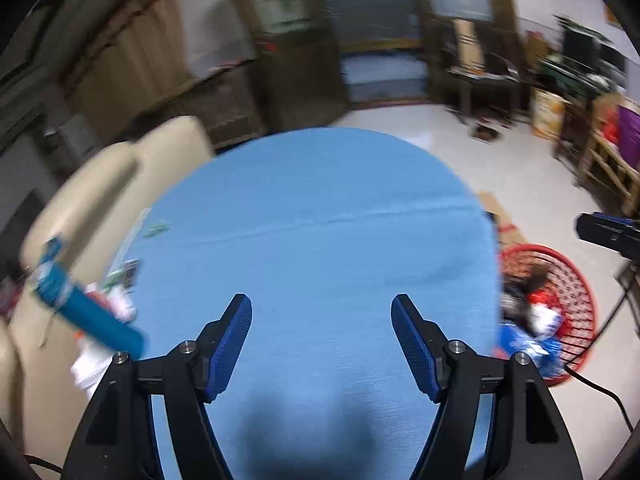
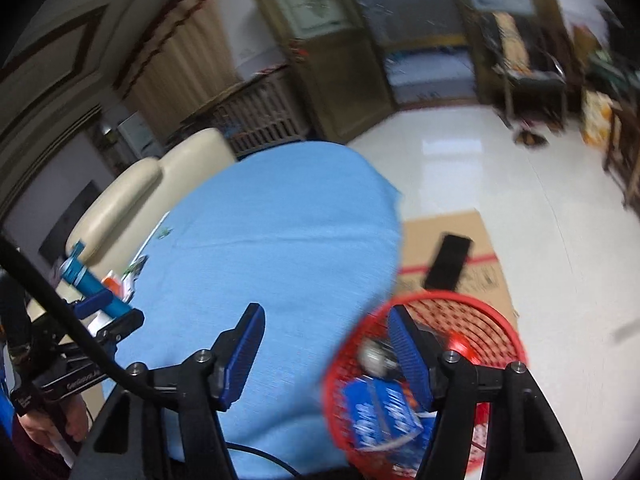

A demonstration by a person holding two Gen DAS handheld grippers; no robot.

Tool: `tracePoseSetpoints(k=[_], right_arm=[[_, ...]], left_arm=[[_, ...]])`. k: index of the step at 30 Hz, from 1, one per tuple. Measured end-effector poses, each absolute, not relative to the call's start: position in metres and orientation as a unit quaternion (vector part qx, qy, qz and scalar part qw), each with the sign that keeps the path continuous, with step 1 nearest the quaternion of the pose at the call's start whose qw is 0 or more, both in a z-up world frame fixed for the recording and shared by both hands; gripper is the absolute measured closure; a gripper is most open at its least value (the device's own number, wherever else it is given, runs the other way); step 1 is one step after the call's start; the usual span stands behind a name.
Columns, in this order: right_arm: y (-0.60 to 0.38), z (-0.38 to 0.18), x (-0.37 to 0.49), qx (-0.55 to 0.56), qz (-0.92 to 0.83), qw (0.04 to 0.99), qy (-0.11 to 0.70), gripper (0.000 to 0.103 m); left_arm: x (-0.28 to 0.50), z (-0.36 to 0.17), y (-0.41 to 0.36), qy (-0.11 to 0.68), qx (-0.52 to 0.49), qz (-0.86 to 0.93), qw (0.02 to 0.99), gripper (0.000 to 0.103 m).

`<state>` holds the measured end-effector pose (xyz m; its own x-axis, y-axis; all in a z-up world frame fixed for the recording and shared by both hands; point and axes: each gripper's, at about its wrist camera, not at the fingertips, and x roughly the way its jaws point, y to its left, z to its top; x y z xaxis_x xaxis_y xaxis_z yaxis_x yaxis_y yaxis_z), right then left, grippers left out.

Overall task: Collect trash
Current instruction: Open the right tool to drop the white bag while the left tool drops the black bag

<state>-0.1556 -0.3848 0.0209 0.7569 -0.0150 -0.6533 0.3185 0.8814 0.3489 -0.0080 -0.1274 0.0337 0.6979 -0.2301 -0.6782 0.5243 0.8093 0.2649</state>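
My left gripper (image 1: 322,340) is open and empty over the round table with the blue cloth (image 1: 320,220). My right gripper (image 2: 326,350) is open and empty, above the table's right edge and the red mesh basket (image 2: 492,320) on the floor. The basket (image 1: 576,276) holds a blue and white packet (image 2: 380,412) and other wrappers. Loose trash lies at the table's left edge: a blue tube (image 1: 84,308), white wrappers (image 1: 120,304) and a small green scrap (image 1: 158,230). The left gripper (image 2: 100,312) also shows in the right wrist view, next to the blue tube (image 2: 86,276).
A cream sofa (image 1: 100,184) stands left of the table. A flat cardboard sheet (image 2: 452,240) with a black object (image 2: 448,260) on it lies on the white floor beyond the basket. Wooden furniture and chairs (image 1: 480,76) line the far and right walls.
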Motion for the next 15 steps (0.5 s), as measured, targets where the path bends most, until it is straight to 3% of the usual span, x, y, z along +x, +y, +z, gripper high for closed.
tracePoseSetpoints(k=[15], right_arm=[[-0.225,0.058,-0.095,0.102,-0.057,0.936,0.333,0.034]], left_arm=[[-0.015,0.051,-0.005,0.298,0.167,-0.078,0.937,0.030]])
